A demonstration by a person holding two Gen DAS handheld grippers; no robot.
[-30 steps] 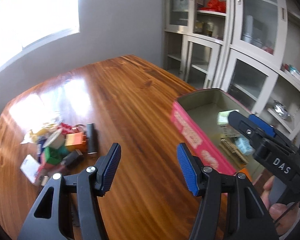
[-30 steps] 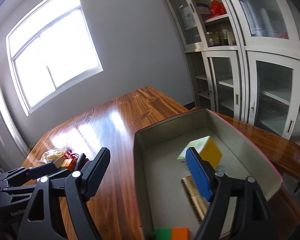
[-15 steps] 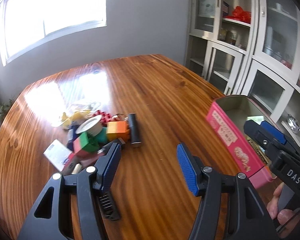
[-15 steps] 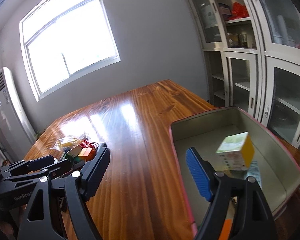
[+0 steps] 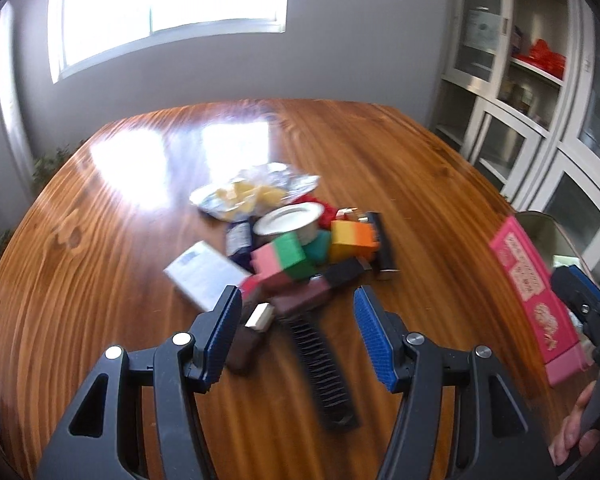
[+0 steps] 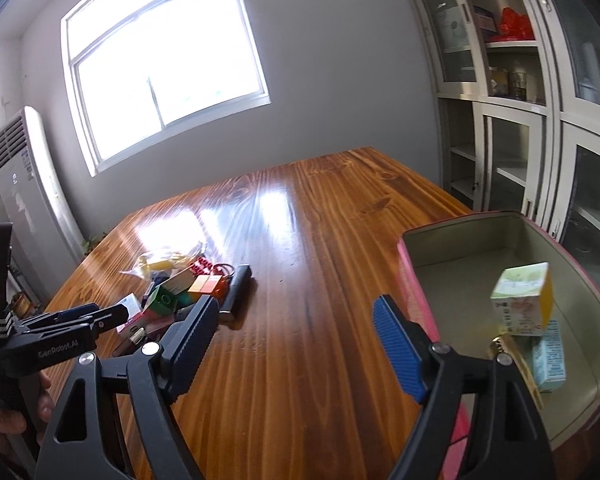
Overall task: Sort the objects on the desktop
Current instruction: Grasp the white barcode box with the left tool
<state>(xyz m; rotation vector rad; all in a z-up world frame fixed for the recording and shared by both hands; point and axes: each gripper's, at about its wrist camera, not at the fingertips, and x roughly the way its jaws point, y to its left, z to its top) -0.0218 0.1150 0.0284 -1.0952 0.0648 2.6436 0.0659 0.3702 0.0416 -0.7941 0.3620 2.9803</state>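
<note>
Left gripper [image 5: 298,332] hangs over the near edge of the pile [image 5: 300,256] mid-desk [image 5: 420,184], jaws wide, empty. Right gripper [image 6: 296,344], jaws wide and empty, sits left of the pink box [image 6: 460,240].

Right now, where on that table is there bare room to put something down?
Bare wood lies between the toy pile and the pink tin, and beyond both toward the window wall. The pile is crowded: blocks, a comb, a card. The tin's far end is bare; small boxes fill its near end.
</note>
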